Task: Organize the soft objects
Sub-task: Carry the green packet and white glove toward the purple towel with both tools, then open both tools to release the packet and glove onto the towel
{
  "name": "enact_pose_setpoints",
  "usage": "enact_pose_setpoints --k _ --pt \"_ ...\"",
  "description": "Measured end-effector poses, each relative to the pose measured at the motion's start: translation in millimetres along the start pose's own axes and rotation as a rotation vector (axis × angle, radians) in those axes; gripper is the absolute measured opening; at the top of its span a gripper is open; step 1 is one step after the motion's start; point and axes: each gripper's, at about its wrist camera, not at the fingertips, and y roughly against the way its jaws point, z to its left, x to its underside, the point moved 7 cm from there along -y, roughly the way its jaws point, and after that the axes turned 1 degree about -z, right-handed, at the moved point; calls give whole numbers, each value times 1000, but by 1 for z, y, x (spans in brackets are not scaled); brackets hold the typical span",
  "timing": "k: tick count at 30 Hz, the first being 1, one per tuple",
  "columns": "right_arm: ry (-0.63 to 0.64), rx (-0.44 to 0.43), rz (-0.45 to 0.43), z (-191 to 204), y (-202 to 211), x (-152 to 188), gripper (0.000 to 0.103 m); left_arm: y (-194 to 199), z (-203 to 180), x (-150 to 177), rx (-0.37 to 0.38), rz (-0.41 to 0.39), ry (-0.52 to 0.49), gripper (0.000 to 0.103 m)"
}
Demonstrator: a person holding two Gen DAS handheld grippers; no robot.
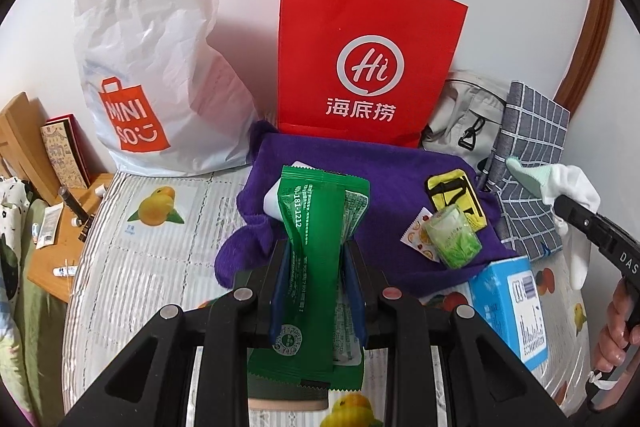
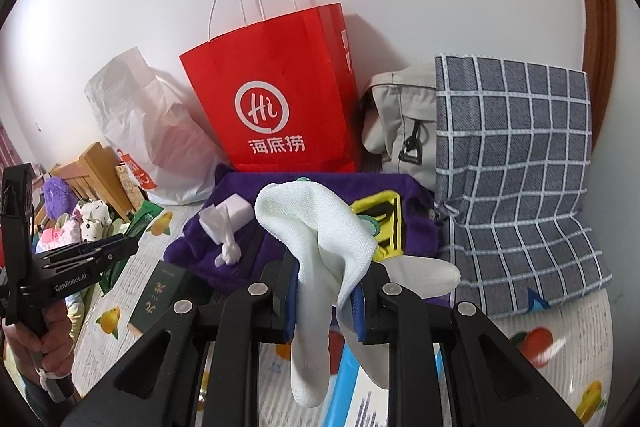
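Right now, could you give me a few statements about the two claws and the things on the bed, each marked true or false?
1. The left claw is shut on a green packet. True.
2. The right claw stands open with nothing in it. False: it is shut on a white sock.
3. The red paper bag stands upright against the wall. True.
4. The purple towel lies inside the white plastic bag. False: it lies on the bed in front of the red paper bag.
5. The checked grey cloth is to the right of the red paper bag. True.
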Motion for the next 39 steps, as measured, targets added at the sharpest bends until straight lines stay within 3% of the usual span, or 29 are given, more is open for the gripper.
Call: enact_pose_setpoints --k 11,18,25,39 --pt "21 5 9 -13 -48 -30 22 -31 -4 -19 -21 19 -4 25" --pt "0 -18 70 -21 -88 -25 22 -50 -6 -22 -30 34 -14 25" --pt "9 -25 76 -30 -99 -23 22 -77 -24 -31 10 48 -20 25" --pt "-13 -24 175 -37 -133 -3 22 -126 -43 -30 86 96 -26 25"
